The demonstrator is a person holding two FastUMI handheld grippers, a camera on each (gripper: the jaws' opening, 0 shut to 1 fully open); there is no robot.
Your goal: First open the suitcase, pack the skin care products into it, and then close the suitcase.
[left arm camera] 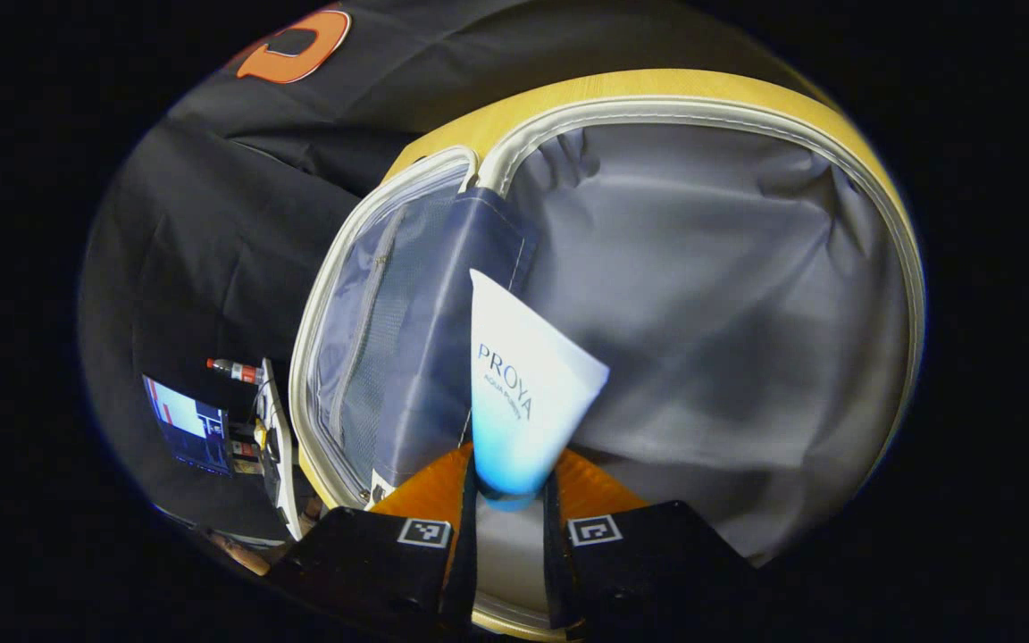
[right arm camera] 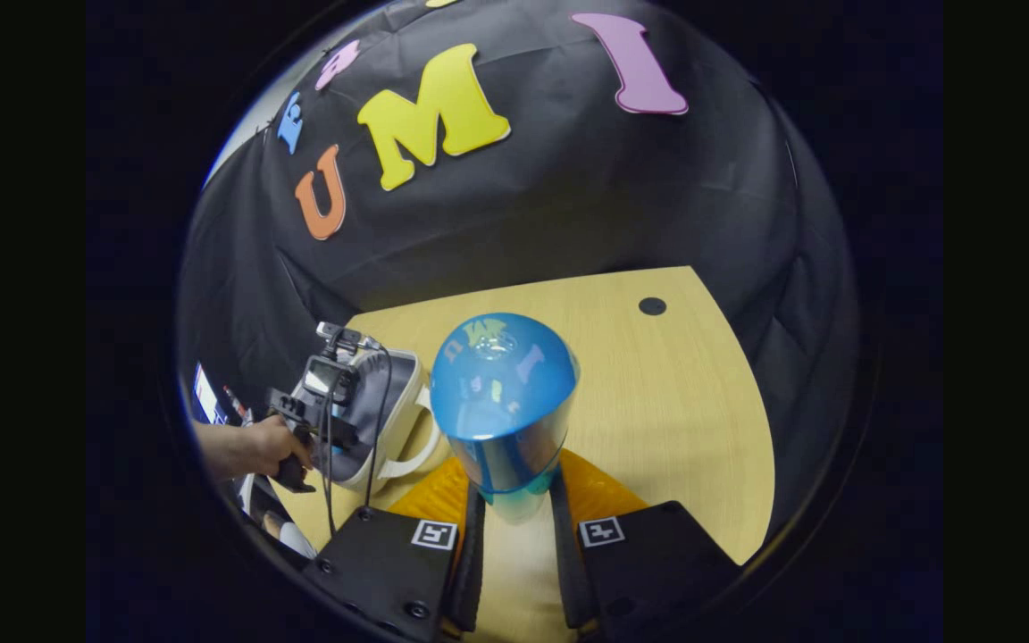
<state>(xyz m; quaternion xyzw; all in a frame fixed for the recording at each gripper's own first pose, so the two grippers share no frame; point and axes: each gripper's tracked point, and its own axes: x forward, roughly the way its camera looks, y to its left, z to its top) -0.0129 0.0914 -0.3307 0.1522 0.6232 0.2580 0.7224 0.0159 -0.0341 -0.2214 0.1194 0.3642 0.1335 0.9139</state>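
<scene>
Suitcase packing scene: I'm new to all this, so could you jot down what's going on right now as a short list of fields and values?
Suitcase: open, grey lining showing, on a wooden table
Left gripper: shut on a white tube, held over the open suitcase
Right gripper: shut on a blue bottle, held above the table
Person: a hand holding the left gripper, seen in the right gripper view
Items inside the suitcase: none seen lying in the visible lining
Stage: suitcase open, packing under way, not yet closed
</scene>
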